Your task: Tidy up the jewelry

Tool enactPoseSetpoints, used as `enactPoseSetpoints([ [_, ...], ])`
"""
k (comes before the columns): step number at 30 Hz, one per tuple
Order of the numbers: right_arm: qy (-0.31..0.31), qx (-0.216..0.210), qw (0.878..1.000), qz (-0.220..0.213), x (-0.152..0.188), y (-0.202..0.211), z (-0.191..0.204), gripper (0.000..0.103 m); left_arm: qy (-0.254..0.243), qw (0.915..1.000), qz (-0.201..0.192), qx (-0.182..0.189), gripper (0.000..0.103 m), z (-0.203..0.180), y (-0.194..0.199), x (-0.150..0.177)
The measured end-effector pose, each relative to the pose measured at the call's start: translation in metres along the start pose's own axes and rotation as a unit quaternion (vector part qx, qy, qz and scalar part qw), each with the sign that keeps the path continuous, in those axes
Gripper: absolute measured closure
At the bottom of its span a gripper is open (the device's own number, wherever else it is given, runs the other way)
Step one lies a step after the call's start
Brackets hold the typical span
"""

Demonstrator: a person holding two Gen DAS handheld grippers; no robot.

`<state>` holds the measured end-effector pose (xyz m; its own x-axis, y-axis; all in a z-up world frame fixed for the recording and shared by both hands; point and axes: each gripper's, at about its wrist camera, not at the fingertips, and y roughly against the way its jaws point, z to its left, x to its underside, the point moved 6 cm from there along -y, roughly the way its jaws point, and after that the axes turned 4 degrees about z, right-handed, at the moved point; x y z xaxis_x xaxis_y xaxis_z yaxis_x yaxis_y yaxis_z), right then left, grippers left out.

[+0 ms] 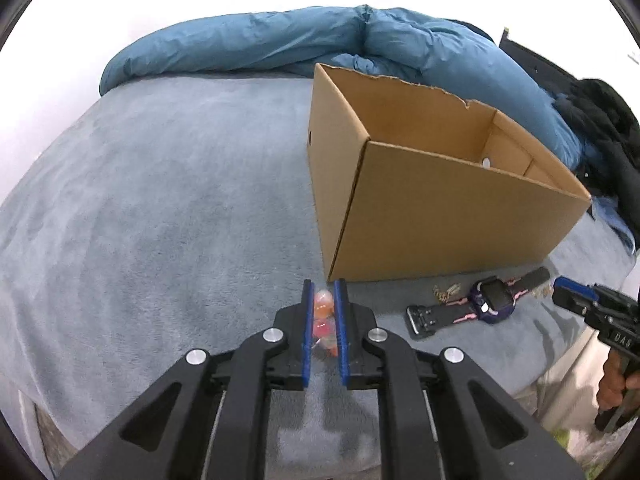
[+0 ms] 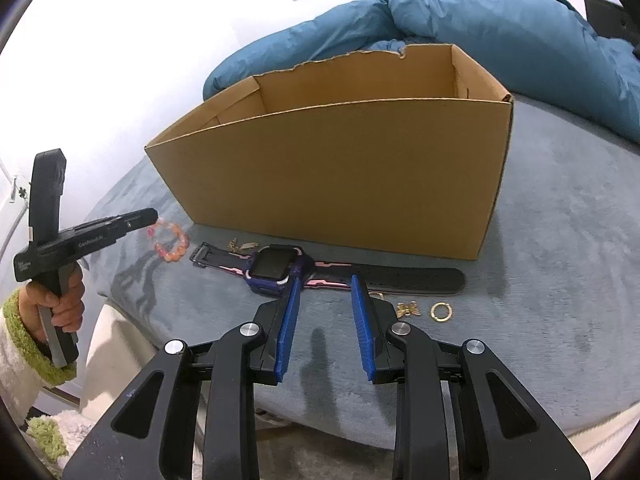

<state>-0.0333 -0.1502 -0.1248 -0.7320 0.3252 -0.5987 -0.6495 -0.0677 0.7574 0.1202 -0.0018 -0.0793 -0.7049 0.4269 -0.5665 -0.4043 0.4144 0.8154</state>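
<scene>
An orange and pink bead bracelet [image 1: 324,316] sits between the blue pads of my left gripper [image 1: 324,286], which is shut on it just left of the cardboard box [image 1: 440,208]. In the right wrist view the bracelet [image 2: 170,242] hangs from the left gripper [image 2: 154,216] over the bed. A purple watch [image 2: 276,268] with a black and pink strap lies in front of the box [image 2: 340,168]. My right gripper [image 2: 326,280] hovers open over its strap, pads empty. A gold butterfly [image 2: 408,309], a gold ring [image 2: 441,312] and a small gold piece [image 2: 240,245] lie nearby.
The open-topped box stands on a grey blanket [image 1: 160,200] covering the bed. A rolled blue duvet [image 1: 280,44] lies behind it, and dark clothing [image 1: 600,128] is piled at the far right. The bed's near edge drops off just below both grippers.
</scene>
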Motion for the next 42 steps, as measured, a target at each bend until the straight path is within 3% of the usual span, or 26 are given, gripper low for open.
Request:
enactPoseSetpoints([
  [1, -0.001, 0.003, 1.000, -0.001, 0.000, 0.001, -0.001, 0.071, 0.003, 1.0000, -0.005, 0.002, 0.085, -0.001, 0.001, -0.002],
  [5, -0.003, 0.015, 1.000, -0.002, 0.000, 0.005, -0.007, 0.069, 0.003, 0.9995, -0.017, 0.028, 0.081, -0.013, 0.009, -0.002],
  [9, -0.009, 0.029, 1.000, 0.000, 0.001, 0.006, -0.017, 0.069, -0.006, 0.9969, 0.012, 0.077, 0.080, -0.037, 0.002, 0.009],
  [13, -0.026, 0.038, 0.999, 0.003, 0.000, 0.006, -0.032, 0.069, -0.005, 0.9947, 0.045, 0.092, 0.080, -0.051, -0.013, 0.019],
  [25, -0.068, 0.063, 0.995, 0.024, -0.007, -0.009, -0.065, 0.069, 0.002, 0.9917, 0.095, 0.086, 0.080, -0.063, -0.041, 0.026],
  [34, -0.101, 0.044, 0.993, 0.049, -0.006, -0.028, -0.078, 0.070, 0.016, 0.9903, 0.107, 0.087, 0.080, -0.061, -0.049, 0.022],
  [42, -0.128, 0.025, 0.990, 0.046, -0.009, -0.026, -0.088, 0.084, 0.040, 0.9893, 0.105, 0.094, 0.080, -0.057, -0.051, 0.018],
])
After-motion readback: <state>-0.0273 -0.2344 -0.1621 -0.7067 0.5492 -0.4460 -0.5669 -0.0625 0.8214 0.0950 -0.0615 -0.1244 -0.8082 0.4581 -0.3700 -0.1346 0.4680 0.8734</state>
